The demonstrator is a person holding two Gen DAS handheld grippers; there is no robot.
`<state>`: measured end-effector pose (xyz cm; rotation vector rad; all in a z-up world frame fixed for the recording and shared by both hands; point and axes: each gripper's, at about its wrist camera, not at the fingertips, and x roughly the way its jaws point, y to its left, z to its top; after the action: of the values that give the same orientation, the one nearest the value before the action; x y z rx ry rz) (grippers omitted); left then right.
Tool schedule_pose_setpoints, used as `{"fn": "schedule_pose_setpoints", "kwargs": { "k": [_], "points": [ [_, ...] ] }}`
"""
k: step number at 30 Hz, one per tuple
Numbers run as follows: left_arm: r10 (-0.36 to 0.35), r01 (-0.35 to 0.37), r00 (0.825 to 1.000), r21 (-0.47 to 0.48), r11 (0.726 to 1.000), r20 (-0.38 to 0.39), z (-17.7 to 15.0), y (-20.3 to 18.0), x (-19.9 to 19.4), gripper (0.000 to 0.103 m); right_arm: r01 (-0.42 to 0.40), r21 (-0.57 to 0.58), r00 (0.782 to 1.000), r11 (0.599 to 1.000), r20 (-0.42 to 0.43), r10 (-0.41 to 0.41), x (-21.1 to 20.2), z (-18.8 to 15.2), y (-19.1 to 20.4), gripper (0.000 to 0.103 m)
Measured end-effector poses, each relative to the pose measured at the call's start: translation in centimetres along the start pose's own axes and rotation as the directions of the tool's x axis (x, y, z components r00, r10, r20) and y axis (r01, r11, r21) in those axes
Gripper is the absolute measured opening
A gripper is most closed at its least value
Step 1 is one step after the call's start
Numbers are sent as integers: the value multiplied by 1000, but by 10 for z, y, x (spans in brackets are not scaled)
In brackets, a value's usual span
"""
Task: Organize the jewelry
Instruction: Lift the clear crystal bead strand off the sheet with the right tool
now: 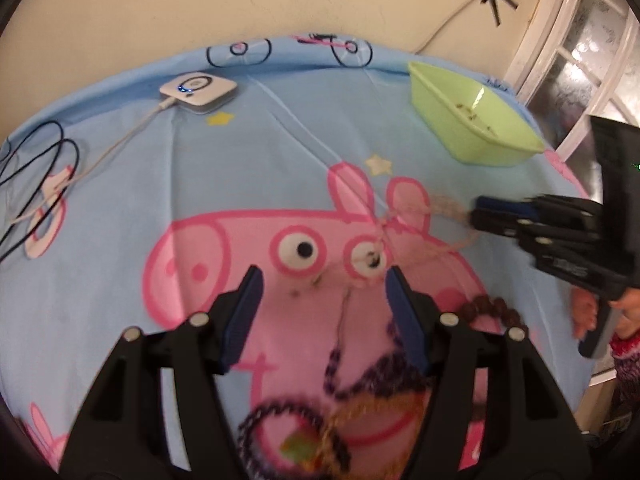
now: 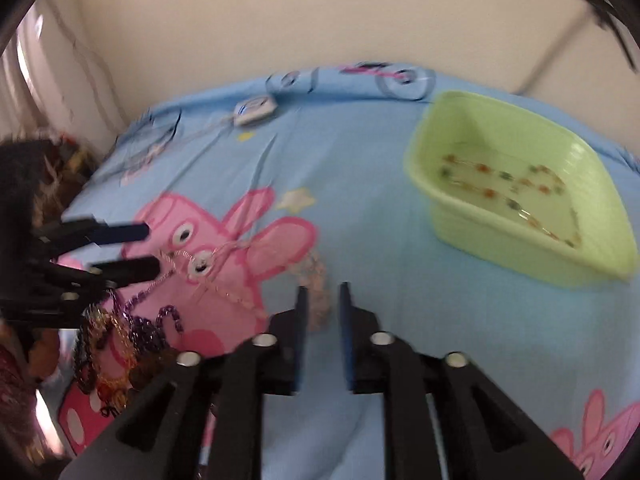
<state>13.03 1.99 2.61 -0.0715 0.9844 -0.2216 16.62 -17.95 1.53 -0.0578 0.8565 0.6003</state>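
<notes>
1. Left gripper [image 1: 322, 300] is hovering low over the pink pig print with its jaws spread wide, nothing between the pads. The jewelry pile [image 1: 336, 412] is lying just under and behind them: purple bead strands, a gold-brown chain, and a dark brown bead bracelet [image 1: 492, 310] curling off to the right.
2. Right gripper [image 2: 322, 308] is sitting with its jaws drawn narrow but not closed. A pale beaded strand [image 2: 316, 276] is showing in the gap; blur is hiding whether it is pinched or just lying underneath. Cannot tell.
3. That pale strand [image 1: 444, 206] is trailing across the pig's ear toward the right gripper tips [image 1: 478, 212], its thin cord running back to the pile.
4. Handling, as judgement: the pieces are looking light, limp and snag-prone. Strands are overlapping, so lifting one may be dragging others. Best hold is probably a free loop at the pile's edge, not the knotted middle.
5. Blue bedsheet [image 1: 200, 184] is lying soft and wrinkled; pads may be catching cloth.
6. Green tray [image 2: 520, 248] is sitting far right, near the sheet's edge, already holding a multicoloured chain [image 2: 504, 184]. The sheet between is open.
7. White charger puck [image 1: 198, 92] and its cable are lying far left, well apart.
</notes>
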Motion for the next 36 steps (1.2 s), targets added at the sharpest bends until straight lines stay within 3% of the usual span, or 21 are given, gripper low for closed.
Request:
{"fn": "schedule_pose_setpoints", "kwargs": {
  "k": [2,3,6,10,11,12,13,15,17,20,24,29,32,36],
  "points": [
    [-15,15,1000,-13,1000,-17,2,-2,8,61,-32,29,999,999,27,31,-6,-5,-3,40],
    [-19,19,1000,-17,1000,-21,1,-2,10,61,-41,27,999,999,36,40,-7,-6,-3,43],
    [2,-2,1000,-3,1000,-4,-1,-9,11,61,-38,-61,999,997,29,39,0,-6,10,43],
    [28,-28,1000,49,998,1,-2,-25,14,59,49,-201,998,978,-16,-53,20,-7,33,44],
    [42,-42,999,68,997,0,-1,-28,16,54,64,-228,998,972,-13,-68,21,-7,35,37],
    [59,-58,998,98,994,-2,1,-35,18,38,61,-231,998,971,-8,-64,20,-8,35,15],
    [52,-51,999,109,993,-8,2,-38,19,23,51,-221,999,974,-4,-54,17,-9,32,5],
    [9,-5,999,117,993,-36,7,-47,22,7,36,-193,999,980,-12,-39,13,-11,23,0],
    [-47,54,997,125,991,-62,12,-61,28,7,56,-177,998,983,-2,-57,5,-17,15,0],
    [-69,80,995,164,983,-74,14,-86,34,7,85,-142,996,986,7,-84,-8,-29,3,0],
    [-159,182,980,216,959,-121,10,-132,39,7,104,-75,995,992,9,-104,-35,-57,-19,0],
    [-226,260,964,319,911,-142,-17,-192,30,7,113,17,993,993,30,-113,-86,-113,-43,0],
    [-313,366,926,293,883,-211,-36,-204,25,7,90,60,995,994,40,-92,-108,-144,-46,0],
    [-317,372,925,317,873,-211,-61,-209,9,7,46,76,997,996,66,-51,-132,-181,-36,0]
  ]
}}
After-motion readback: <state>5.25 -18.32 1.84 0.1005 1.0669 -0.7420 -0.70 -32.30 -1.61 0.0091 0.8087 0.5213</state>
